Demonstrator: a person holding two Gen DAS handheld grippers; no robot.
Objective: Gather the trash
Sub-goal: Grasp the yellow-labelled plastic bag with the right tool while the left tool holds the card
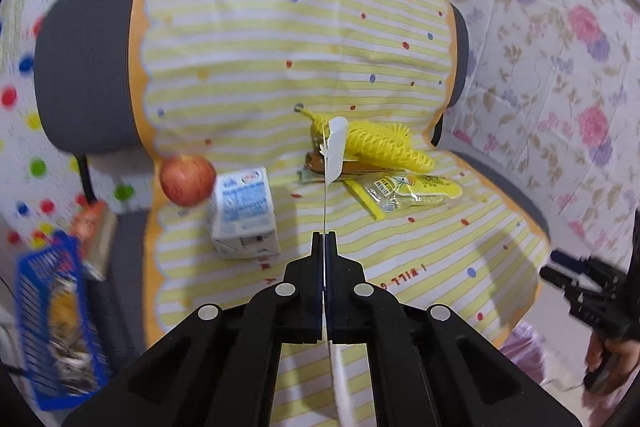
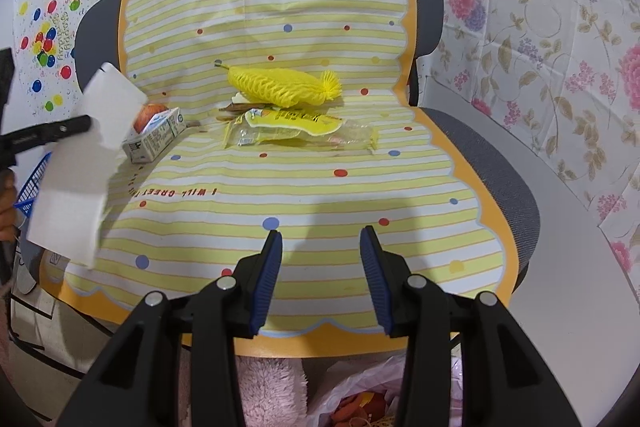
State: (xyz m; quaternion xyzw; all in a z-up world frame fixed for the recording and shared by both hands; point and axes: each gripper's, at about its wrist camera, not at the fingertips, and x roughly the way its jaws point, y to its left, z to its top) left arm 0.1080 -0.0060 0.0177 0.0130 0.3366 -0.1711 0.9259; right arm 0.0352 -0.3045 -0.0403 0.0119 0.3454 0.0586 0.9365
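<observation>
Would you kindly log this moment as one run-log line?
left hand-held gripper: shut on white card | right hand-held gripper: open, empty | chair cover: yellow net, wrapper, milk carton, apple

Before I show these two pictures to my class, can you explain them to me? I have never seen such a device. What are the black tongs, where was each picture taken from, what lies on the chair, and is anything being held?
A person holds a two-finger tool in each hand, and each tool carries a camera that looks along its fingers. One picture comes from the left gripper, which is shut on a white card, seen edge-on there. The other comes from the right gripper, open and empty. On the striped chair cover lie a yellow foam net, a yellow snack wrapper, a milk carton and an apple. A blue basket stands at the left.
</observation>
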